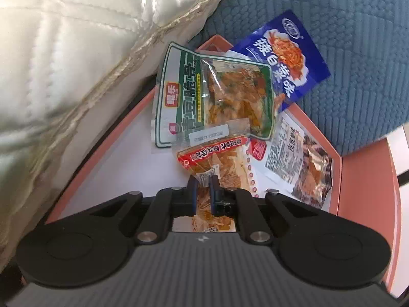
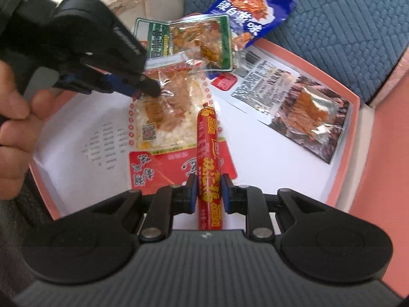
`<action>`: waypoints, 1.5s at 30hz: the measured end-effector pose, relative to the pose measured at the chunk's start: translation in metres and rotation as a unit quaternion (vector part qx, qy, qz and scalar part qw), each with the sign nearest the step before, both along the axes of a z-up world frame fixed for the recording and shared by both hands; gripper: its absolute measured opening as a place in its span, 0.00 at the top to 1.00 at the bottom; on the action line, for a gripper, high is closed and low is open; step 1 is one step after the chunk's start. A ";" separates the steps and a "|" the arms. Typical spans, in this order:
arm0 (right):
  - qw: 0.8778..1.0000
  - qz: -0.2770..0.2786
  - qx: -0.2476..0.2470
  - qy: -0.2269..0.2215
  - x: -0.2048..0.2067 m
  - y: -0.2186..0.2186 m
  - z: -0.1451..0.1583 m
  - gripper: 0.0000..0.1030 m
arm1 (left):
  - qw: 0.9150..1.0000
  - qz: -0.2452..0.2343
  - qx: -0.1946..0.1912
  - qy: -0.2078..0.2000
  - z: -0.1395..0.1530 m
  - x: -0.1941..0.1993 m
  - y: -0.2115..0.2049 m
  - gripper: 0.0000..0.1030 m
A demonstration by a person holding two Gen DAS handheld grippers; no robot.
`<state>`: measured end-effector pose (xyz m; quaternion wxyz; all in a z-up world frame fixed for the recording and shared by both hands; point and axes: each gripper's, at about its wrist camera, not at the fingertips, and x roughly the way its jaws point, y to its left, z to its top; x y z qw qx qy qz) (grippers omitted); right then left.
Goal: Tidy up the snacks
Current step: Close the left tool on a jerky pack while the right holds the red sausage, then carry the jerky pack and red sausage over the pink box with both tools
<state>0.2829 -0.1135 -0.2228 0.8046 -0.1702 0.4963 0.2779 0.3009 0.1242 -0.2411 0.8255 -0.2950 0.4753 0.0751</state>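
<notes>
Both claws are mid-pick inside the pink box (image 2: 342, 153); the left claw (image 1: 203, 188) is pinched narrow on the edge of the clear packet (image 1: 217, 163) of orange strips, and the right claw (image 2: 209, 192) grips the red sausage (image 2: 209, 153) lying over a red packet (image 2: 153, 168). Next, each likely needs a clean lift and a tidy spot; the green packet (image 2: 184, 43) and blue packet (image 2: 250, 15) overlap at the far corner; where sorted snacks should go is not shown, and the labels are hard to read.

Red sausage (image 2: 208, 153), pink tray (image 2: 342, 179), blue packet (image 2: 251, 7)
</notes>
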 end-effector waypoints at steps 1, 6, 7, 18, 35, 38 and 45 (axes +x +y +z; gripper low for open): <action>1.000 -0.005 -0.001 -0.002 0.001 -0.002 0.002 0.78 | 1.000 -0.005 0.008 -0.003 0.003 -0.003 -0.002 0.90; 1.000 -0.024 0.002 -0.018 0.000 -0.009 0.013 0.78 | 0.999 -0.021 0.022 -0.017 0.016 -0.017 -0.010 0.90; 0.999 -0.027 0.004 -0.019 -0.001 -0.010 0.016 0.78 | 0.999 -0.024 0.027 -0.020 0.019 -0.019 -0.011 0.90; 0.997 -0.050 0.023 -0.047 -0.014 -0.017 0.048 0.78 | 0.998 -0.037 0.040 -0.044 0.056 -0.038 -0.018 0.91; 0.989 -0.088 0.078 -0.092 -0.008 -0.058 0.131 0.78 | 0.988 -0.082 0.078 -0.102 0.146 -0.046 -0.062 0.91; 0.986 -0.093 0.085 -0.104 -0.004 -0.065 0.149 0.78 | 0.985 -0.089 0.085 -0.117 0.165 -0.044 -0.071 0.91; 0.982 -0.098 0.093 -0.131 0.001 -0.079 0.184 0.78 | 0.981 -0.103 0.089 -0.140 0.203 -0.044 -0.089 0.91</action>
